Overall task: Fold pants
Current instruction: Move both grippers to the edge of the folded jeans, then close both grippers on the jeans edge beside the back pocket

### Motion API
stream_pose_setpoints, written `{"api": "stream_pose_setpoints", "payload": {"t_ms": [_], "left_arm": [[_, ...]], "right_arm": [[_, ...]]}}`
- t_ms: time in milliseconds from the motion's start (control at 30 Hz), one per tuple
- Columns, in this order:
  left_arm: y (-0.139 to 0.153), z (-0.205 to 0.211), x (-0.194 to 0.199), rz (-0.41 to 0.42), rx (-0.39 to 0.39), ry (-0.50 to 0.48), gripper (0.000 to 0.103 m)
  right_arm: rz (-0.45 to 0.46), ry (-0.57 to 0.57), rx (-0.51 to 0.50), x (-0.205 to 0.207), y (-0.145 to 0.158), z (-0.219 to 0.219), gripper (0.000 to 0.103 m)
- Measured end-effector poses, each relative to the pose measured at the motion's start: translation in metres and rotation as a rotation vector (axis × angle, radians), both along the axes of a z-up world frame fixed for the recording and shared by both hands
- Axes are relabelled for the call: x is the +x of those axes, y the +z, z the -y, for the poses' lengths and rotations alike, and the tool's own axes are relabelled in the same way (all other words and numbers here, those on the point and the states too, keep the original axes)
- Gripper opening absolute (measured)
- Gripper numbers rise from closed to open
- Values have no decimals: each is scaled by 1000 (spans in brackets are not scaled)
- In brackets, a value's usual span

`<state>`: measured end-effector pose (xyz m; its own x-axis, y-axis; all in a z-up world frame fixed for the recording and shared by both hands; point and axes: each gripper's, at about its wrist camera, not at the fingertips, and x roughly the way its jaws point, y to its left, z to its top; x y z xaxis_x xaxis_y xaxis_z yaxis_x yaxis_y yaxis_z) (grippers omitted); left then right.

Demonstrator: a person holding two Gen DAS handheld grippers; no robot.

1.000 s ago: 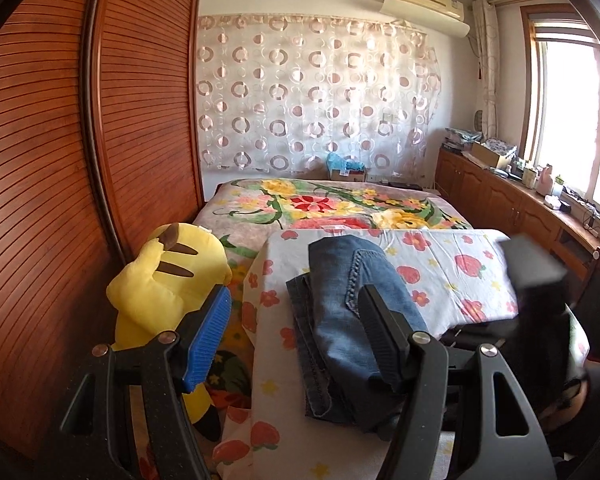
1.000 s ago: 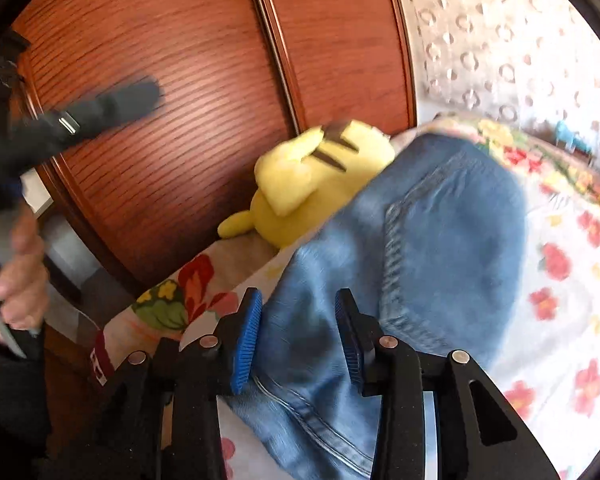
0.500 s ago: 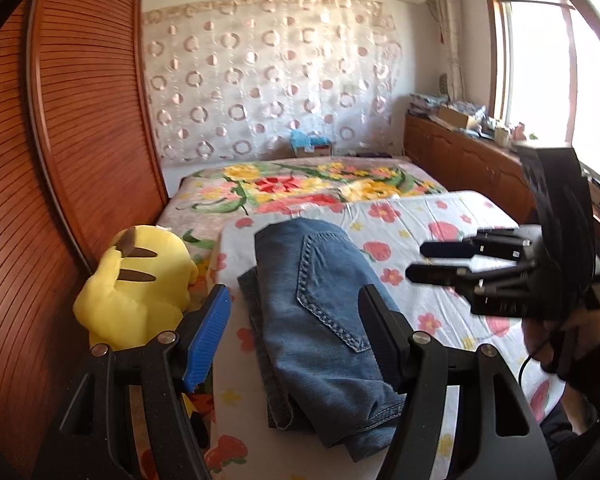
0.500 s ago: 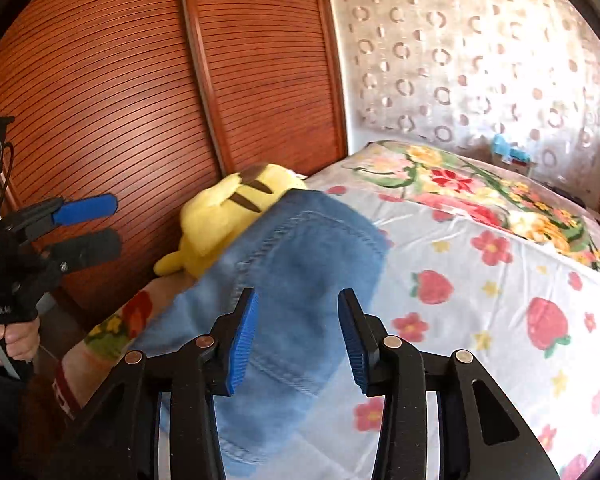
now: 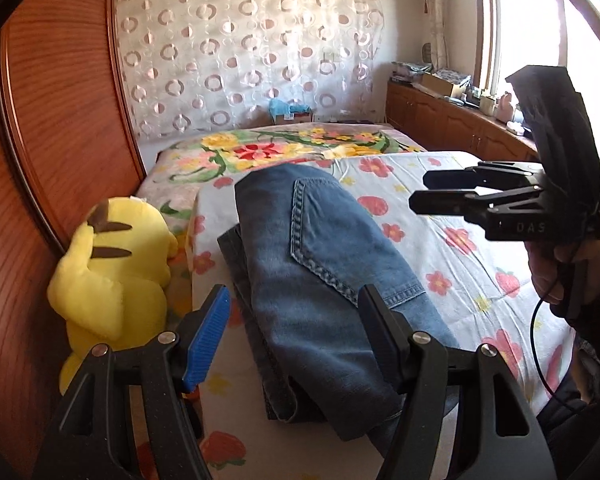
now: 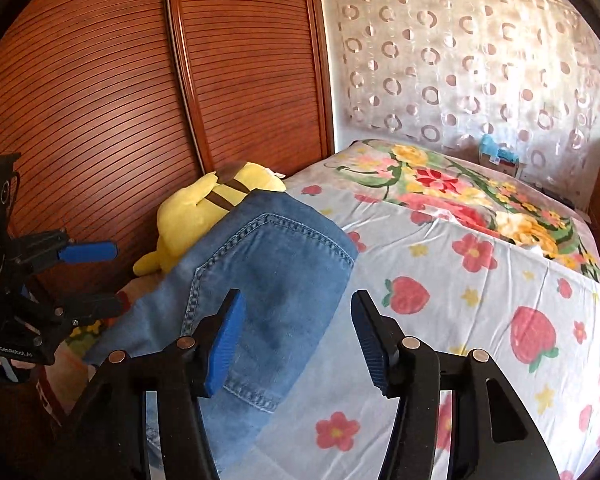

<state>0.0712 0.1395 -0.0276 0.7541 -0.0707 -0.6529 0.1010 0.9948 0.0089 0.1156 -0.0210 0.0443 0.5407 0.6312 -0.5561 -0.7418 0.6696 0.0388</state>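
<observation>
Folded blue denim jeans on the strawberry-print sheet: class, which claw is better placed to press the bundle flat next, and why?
Probably the left claw: it stands open directly over the near end of the folded blue denim jeans. The right claw, its jaws just opened and holding nothing, hangs off to the jeans' side over the strawberry-print sheet.

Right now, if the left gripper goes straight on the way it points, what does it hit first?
Probably the folded jeans: they lie between and ahead of the open left gripper, on the strawberry sheet. Depth is uncertain.
</observation>
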Motion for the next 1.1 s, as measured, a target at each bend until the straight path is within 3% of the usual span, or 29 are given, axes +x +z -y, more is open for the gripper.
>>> {"api": "stream_pose_setpoints", "payload": {"t_ms": [200,400,667,900,967,1033,1100], "left_arm": [[-19,-3,11,-48,-10,3,67],[-45,0,11,-100,1,7,67],[-68,-8,4,-126,-100,48,67],[-80,-13,-2,-130,-215,66,67],[-80,-12,-3,-131,-221,64,66],[-78,-9,-3,-132,-225,46,58],[-76,-5,-5,-128,-211,38,54]], "right_arm": [[8,3,-10,13,-3,-3,68],[-21,23,-29,35,-8,-19,69],[-106,23,-89,82,-33,-49,73],[-225,28,-53,114,-44,-52,85],[-258,33,-42,121,-49,-51,85],[-298,46,-30,127,-51,-49,84],[-350,85,2,142,-55,-52,69]]}}
